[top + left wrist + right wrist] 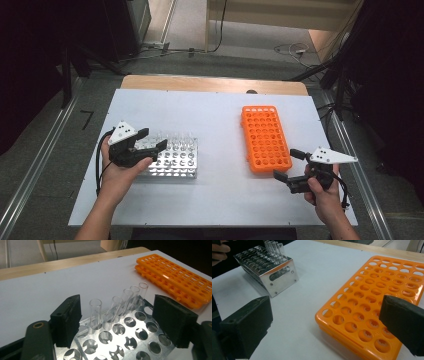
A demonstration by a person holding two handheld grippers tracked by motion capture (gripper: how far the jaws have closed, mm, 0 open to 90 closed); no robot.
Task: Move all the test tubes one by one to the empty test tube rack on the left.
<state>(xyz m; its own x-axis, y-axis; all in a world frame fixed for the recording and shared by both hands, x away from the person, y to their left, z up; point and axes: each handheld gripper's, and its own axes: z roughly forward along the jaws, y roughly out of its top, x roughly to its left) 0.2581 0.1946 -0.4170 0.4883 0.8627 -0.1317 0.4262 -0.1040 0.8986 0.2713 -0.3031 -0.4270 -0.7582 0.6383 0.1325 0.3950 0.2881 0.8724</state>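
Note:
A shiny metal tube rack (177,160) stands at the table's left, with several clear glass tubes (130,296) upright in its far row. My left gripper (154,139) hovers over the rack's left end, jaws open. In the left gripper view the nearest tube (95,312) stands between the jaws (118,307), touched by neither pad. An empty orange rack (265,137) lies flat at centre right. My right gripper (286,163) rests open beside its near right corner, with nothing between its jaws (327,322). The orange rack (374,295) and the metal rack (274,272) both lie ahead of it.
Both racks sit on a white tabletop (215,115) with a wooden strip (210,82) along its far edge. Bare white surface lies between the two racks and along the near edge. Cables trail on the floor beyond the table.

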